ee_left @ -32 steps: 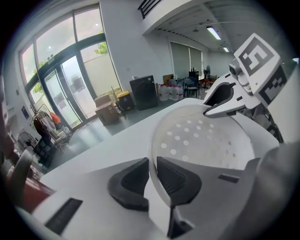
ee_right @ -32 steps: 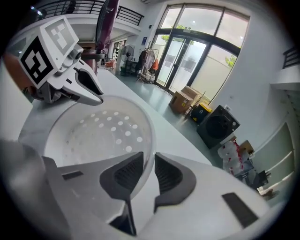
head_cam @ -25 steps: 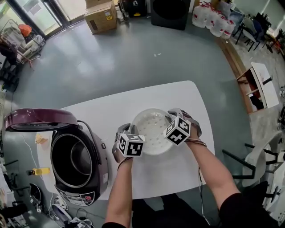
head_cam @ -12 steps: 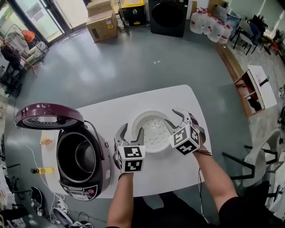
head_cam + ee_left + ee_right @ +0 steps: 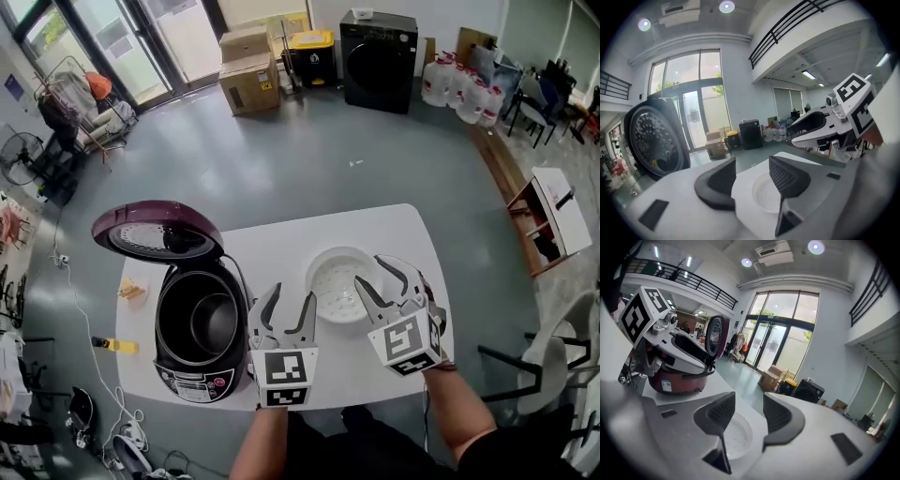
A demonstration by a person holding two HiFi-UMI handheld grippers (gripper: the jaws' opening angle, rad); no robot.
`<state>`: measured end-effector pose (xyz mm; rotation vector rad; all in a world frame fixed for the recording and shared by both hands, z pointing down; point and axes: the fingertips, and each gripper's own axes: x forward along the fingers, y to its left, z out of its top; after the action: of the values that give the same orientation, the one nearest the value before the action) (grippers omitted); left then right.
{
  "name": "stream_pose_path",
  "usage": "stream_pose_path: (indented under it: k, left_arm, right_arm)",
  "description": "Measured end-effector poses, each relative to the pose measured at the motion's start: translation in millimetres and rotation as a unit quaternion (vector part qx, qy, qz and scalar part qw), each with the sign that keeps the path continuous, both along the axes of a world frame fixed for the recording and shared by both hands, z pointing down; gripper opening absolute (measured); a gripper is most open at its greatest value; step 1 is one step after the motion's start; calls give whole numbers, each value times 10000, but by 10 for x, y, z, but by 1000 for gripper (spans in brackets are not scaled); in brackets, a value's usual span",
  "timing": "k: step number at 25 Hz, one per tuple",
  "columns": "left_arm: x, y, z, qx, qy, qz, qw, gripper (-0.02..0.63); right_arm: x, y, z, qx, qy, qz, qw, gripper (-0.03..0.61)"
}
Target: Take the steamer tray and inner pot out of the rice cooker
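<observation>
The white perforated steamer tray [image 5: 339, 284] [image 5: 765, 194] [image 5: 735, 438] lies on the white table [image 5: 281, 246], right of the rice cooker. The maroon rice cooker [image 5: 194, 349] [image 5: 677, 376] stands with its lid [image 5: 157, 232] [image 5: 653, 140] up, and the dark inner pot [image 5: 197, 323] sits inside it. My left gripper [image 5: 289, 302] [image 5: 751, 177] hovers above the table's near side, open and empty; its jaws let go wide and have just narrowed a little. My right gripper [image 5: 382, 277] [image 5: 747, 411] hangs beside the tray, also open and empty, after the same widening and slight narrowing.
Beyond the table lies grey floor with cardboard boxes [image 5: 248, 69], a yellow bin [image 5: 311, 53], a black appliance [image 5: 378, 47] and water jugs [image 5: 457, 87]. A wooden shelf unit [image 5: 544, 220] stands to the right. A cable and small items [image 5: 111, 345] lie left of the cooker.
Both grippers were shut on the steamer tray's rim; they have let go, risen and drawn back toward me. The tray stays on the table.
</observation>
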<state>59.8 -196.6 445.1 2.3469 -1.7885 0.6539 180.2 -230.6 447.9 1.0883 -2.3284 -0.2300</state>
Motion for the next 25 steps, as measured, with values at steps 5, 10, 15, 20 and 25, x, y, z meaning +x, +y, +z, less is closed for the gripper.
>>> stream_pose_path:
  k: [5, 10, 15, 20, 25]
  left_arm:
    - [-473, 272, -372, 203, -48, -168, 9996, 221]
    - [-1245, 410, -522, 99, -245, -500, 9984, 221]
    - [-2027, 492, -474, -121, -365, -582, 9976, 222]
    - [-2715, 469, -256, -565, -826, -525, 9936, 232]
    - [-3363, 402, 72, -1046, -1178, -409, 9867, 244]
  right_arm:
    - [-493, 261, -236, -55, -207, -314, 9993, 187]
    - [-1181, 387, -319, -167, -225, -686, 9973, 187]
    - [-1930, 449, -292, -281, -98, -890, 9956, 187]
    - [-2501, 444, -75, -476, 113, -992, 9939, 187]
    - [-2958, 406, 223, -728, 385, -933, 9922, 189]
